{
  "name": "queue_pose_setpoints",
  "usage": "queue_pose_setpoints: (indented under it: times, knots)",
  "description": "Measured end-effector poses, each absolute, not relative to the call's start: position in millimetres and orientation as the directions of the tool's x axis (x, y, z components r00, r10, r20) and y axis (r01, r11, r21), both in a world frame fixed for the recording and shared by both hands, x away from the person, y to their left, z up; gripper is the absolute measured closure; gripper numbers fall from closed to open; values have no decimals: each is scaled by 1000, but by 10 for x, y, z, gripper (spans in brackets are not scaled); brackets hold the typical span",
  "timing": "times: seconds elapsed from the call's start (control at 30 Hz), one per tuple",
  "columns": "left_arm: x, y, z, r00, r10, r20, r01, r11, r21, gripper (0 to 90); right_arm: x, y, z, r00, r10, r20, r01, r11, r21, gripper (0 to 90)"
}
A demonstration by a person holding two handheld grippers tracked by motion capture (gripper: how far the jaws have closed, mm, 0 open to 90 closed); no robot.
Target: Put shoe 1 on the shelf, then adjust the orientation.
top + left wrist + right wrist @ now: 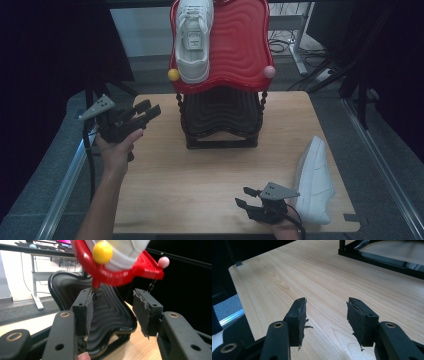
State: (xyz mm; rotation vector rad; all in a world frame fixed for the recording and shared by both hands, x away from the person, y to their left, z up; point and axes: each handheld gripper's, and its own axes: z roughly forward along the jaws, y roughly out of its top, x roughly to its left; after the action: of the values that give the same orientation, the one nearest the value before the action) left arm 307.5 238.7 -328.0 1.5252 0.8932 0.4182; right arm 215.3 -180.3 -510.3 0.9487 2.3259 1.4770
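At about nine o'clock on the desk point(210, 170), the left gripper point(150, 111) is held above the wood with its jaws spread and nothing between them — released, aimed toward the rack point(222, 120). In the left gripper view the gap between its pads frames the rack's black lower tray point(110, 315), with the red tray point(140, 270) above.

At twelve o'clock stands that rack. A white shoe point(194, 37) lies on the left half of the red top tray, toe toward the person, just beside a yellow ball point(173, 74); a pink ball point(269, 71) sits at the tray's other corner.

At about five o'clock the right gripper point(246, 196) rests low over the desk, jaws apart and empty. Just to its right a second shoe point(315, 180) lies on its side near the desk's edge.
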Motion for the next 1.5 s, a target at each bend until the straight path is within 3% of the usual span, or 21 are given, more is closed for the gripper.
queue_pose_setpoints:
  times: [0.5, 1.1, 1.5]
  knots:
    - [2738, 2443, -4084, 646, 720, -253, 369, -4, 929, 508, 2178, -1805, -5078, -753, 640, 156, 409, 269, 872, 494]
    - [2736, 2400, -4409, 648, 720, -250, 420, -63, 906, 492, 2095, -2138, -4615, -699, 709, 98, 331, 199, 923, 498]
    - [2690, 2320, -4472, 658, 720, -221, 406, -91, 909, 495, 1973, -2959, -4475, -574, 814, 90, 356, 148, 923, 832]
